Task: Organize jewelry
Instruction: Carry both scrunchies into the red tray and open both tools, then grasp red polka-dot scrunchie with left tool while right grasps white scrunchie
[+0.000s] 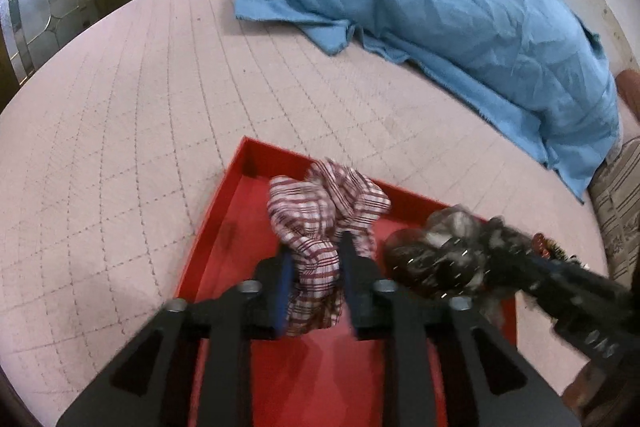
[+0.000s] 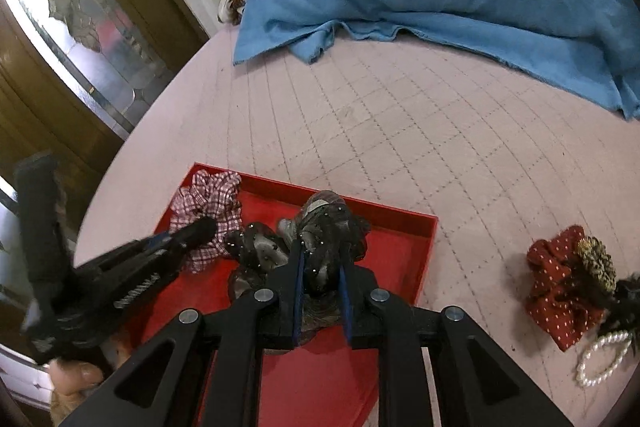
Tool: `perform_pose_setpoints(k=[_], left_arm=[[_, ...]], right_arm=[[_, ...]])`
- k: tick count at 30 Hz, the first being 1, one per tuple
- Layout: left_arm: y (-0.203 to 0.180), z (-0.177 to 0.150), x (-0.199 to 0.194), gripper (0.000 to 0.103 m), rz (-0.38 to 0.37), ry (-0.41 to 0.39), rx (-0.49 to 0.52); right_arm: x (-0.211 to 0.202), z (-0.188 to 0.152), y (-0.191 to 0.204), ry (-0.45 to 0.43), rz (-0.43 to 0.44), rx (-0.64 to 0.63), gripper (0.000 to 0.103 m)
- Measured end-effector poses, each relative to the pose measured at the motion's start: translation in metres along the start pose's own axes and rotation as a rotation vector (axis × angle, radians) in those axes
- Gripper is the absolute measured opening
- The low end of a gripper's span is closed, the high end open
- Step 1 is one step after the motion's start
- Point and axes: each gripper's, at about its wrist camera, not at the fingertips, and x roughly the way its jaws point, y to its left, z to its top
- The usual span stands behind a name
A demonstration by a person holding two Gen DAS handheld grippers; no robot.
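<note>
A red tray (image 1: 236, 203) lies on the pink quilted bed; it also shows in the right wrist view (image 2: 416, 247). My left gripper (image 1: 316, 255) is shut on a red-and-white plaid scrunchie (image 1: 320, 211) and holds it over the tray's far left part; the scrunchie shows again in the right wrist view (image 2: 208, 199). My right gripper (image 2: 322, 259) is shut on a dark sheer scrunchie with small studs (image 2: 328, 223), over the tray's middle. In the left wrist view that dark scrunchie (image 1: 436, 251) hangs at the right.
On the bed right of the tray lie a red dotted scrunchie (image 2: 556, 287), a gold-and-black hair piece (image 2: 596, 263) and a pearl bracelet (image 2: 604, 359). A blue blanket (image 1: 440, 7) covers the far side. A wooden door with glass (image 2: 80, 19) stands at left.
</note>
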Motion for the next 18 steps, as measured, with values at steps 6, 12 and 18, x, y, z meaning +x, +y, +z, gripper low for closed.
perform_pose_setpoints(k=[6,12,18], left_arm=[[0.01,0.0,-0.017,0.056,-0.031,-0.075,-0.048],[0.01,-0.006,-0.031,0.059,0.006,-0.128,-0.054],[-0.012,-0.018,-0.06,0.059,0.032,-0.143,-0.022]], right_arm=[[-0.002,-0.007,0.006,-0.018,-0.044,-0.045,0.049],[-0.029,-0.01,-0.001,-0.059,-0.054,-0.026,0.054],[-0.081,-0.037,-0.032,-0.1,-0.081,0.009,0.058]])
